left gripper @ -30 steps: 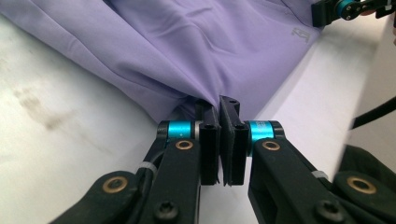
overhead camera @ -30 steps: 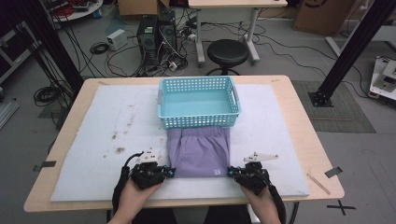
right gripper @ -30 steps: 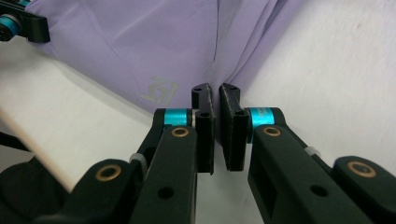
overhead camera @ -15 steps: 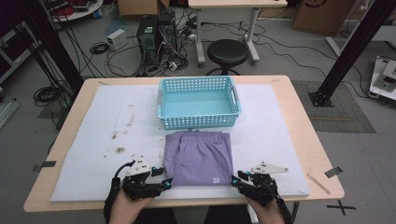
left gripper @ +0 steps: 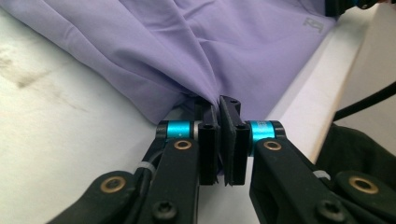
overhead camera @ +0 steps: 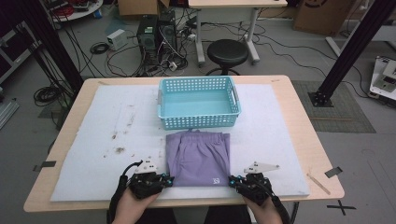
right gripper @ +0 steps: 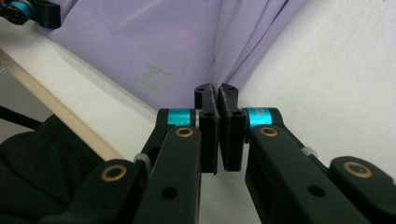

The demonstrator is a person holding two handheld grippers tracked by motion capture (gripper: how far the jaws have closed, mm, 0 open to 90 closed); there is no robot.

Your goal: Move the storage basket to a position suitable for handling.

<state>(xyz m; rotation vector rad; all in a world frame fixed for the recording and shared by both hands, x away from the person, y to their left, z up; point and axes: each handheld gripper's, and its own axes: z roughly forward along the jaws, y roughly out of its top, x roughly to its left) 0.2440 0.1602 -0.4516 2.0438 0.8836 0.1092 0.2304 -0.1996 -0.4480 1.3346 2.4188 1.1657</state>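
From above, folded purple shorts (overhead camera: pixel 198 157) lie flat just before the blue basket (overhead camera: pixel 199 102), both grippers at their near corners. The left gripper (left gripper: pixel 218 105) has just closed, pinching gathered cloth. The right gripper (right gripper: pixel 216 93) likewise clamps wrinkled fabric.

The bit of purple cloth (left gripper: pixel 205 51) pinched inside the left claw (left gripper: pixel 219 105) is hidden between its black pads. The same goes for the fold inside the right claw (right gripper: pixel 216 93). In both claw views the cloth runs off the top edge. Just beyond the right claw, the small pale mark (right gripper: pixel 155 78) on the cloth is too blurred to read.
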